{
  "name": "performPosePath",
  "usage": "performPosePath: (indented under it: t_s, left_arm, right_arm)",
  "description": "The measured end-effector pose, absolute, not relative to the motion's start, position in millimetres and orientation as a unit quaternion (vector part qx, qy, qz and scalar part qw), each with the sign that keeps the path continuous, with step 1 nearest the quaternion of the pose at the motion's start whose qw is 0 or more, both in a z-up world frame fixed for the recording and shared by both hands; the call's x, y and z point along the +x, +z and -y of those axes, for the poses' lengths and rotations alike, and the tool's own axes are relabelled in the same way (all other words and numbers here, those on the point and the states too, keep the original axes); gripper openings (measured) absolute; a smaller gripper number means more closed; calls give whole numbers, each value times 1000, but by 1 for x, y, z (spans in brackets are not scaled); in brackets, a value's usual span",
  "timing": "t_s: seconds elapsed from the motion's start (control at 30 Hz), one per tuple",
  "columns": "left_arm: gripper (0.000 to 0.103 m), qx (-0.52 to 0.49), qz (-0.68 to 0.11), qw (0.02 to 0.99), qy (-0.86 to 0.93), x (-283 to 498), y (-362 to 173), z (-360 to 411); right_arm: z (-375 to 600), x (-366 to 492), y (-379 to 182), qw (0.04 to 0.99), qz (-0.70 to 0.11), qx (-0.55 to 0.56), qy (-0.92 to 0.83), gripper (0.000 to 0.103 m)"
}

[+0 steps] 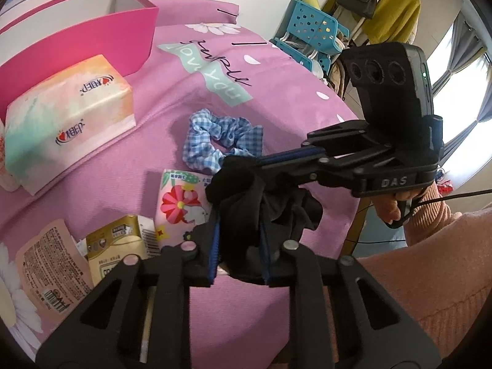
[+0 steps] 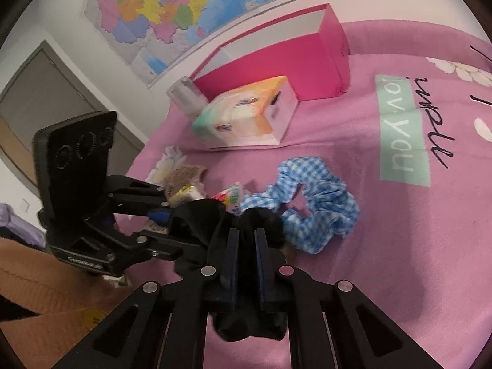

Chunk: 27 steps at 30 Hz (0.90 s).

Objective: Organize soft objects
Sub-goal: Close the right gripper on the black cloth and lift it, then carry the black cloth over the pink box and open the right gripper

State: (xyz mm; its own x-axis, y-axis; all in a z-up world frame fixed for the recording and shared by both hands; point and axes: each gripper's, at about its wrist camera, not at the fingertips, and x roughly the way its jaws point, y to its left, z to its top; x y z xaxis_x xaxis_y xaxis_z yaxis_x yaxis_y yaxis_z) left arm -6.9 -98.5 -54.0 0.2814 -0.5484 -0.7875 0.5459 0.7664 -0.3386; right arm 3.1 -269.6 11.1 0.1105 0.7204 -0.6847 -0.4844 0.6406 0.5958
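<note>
Between both tongs hangs a black cloth, bunched and dark, perhaps a scrunchie or a sock; its exact kind is hard to tell. The left gripper is clamped on one part of it, blue pads pressed into the folds, and the right gripper is pinched shut on another part, coming in from the side in the left wrist view. So the cloth sits just above the pink bedspread, shared by the two tools.

Just beyond it lies a blue checked scrunchie, flat on the cover and untouched. Near that rest a flowered tissue pack, a gold pack and a beige pouch. Farther off stands a big tissue packet, and behind it an open pink box, which looks the likely home for the soft things.

The risk, as I judge it, is in the double hold. If the hands pull apart, the cloth may stretch and slip from one pair of pads. If one lets go too soon, the loose end could drop and drag the nearby scrunchie or packs. A trailing fold may also catch the box rim.
</note>
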Motion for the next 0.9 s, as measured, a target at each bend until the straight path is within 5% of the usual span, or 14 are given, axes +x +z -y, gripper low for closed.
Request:
performPosePath:
  t_s: [0.33,0.43,0.7,0.9]
  left_arm:
    - [17,-13,-494,808,-321,-3,-56,84]
    - [17,-17,-498,806,-320,-1,-59,83]
    - [17,-14,-499,804,-323,-3,-60,87]
    - [17,-22,-497,800,-337,-3,-57,90]
  right_arm:
    - [287,0,11,733,-531,149,397,38]
    - [290,0,9,743,-535,138,377,56]
    - [270,-4,-2,726,-548,121,398,59]
    - [263,-7,-1,733,-542,101,398,26]
